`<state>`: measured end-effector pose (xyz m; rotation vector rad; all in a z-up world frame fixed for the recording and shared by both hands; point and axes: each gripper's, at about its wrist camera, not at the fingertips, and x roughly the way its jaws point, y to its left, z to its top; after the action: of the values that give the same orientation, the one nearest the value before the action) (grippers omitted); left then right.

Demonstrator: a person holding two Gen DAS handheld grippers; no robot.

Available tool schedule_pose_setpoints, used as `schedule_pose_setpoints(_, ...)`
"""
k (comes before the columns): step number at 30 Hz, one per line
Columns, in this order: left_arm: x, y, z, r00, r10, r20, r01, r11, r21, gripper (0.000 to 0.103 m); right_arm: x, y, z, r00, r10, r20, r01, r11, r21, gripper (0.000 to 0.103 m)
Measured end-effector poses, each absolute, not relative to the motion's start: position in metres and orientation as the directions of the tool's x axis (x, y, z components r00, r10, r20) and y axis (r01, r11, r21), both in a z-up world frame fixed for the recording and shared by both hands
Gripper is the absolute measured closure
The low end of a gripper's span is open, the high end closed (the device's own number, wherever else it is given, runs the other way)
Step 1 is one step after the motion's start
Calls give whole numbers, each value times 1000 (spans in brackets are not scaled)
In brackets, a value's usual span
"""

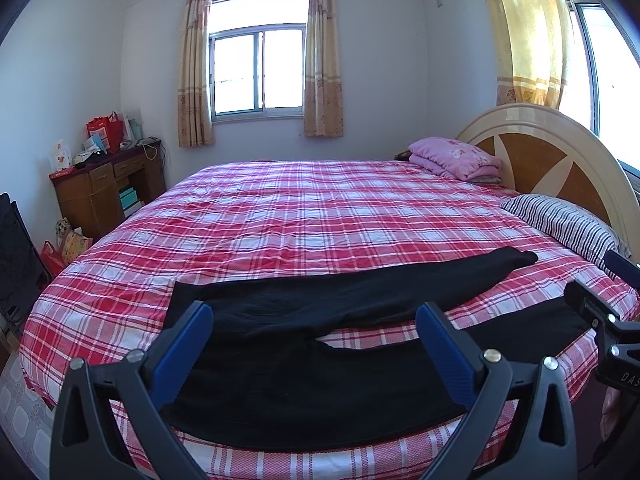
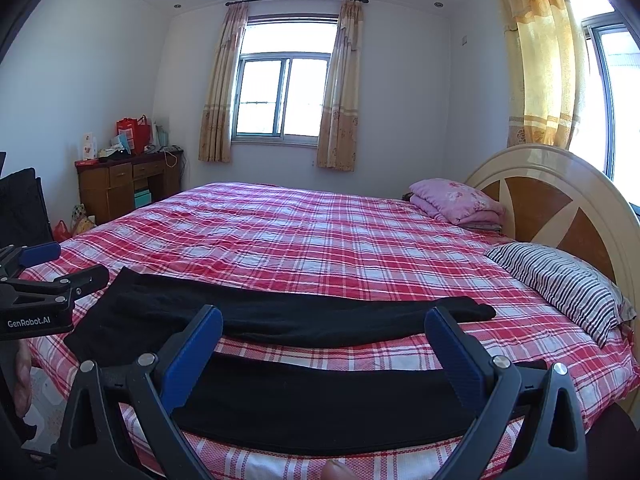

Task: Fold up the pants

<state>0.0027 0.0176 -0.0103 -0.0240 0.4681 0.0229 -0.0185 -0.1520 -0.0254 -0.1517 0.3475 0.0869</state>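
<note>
Black pants (image 1: 296,384) lie spread flat on the near side of a bed with a red plaid sheet (image 1: 304,216). The waist is at the left and the two legs run right; the far leg (image 1: 420,280) ends near a striped pillow. My left gripper (image 1: 314,314) is open above the seat and thigh part, holding nothing. My right gripper (image 2: 324,316) is open above the near leg (image 2: 320,404), also holding nothing. Each gripper shows in the other's view: the right gripper (image 1: 600,280) at the right edge and the left gripper (image 2: 68,262) at the left edge.
A striped pillow (image 2: 560,284) and a folded pink quilt (image 2: 456,200) lie by the round headboard (image 2: 560,192). A wooden desk (image 2: 124,184) with bags stands at the far left wall. A black chair (image 1: 16,260) is beside the bed's left edge.
</note>
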Motion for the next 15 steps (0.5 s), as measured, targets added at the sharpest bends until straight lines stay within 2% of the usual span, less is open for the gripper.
schedule_pose_setpoints(15,6,21,-13,888,24,-458,-35,999,-17,0,-16,-149,-27,934,52,-354,-107,985,-138,1)
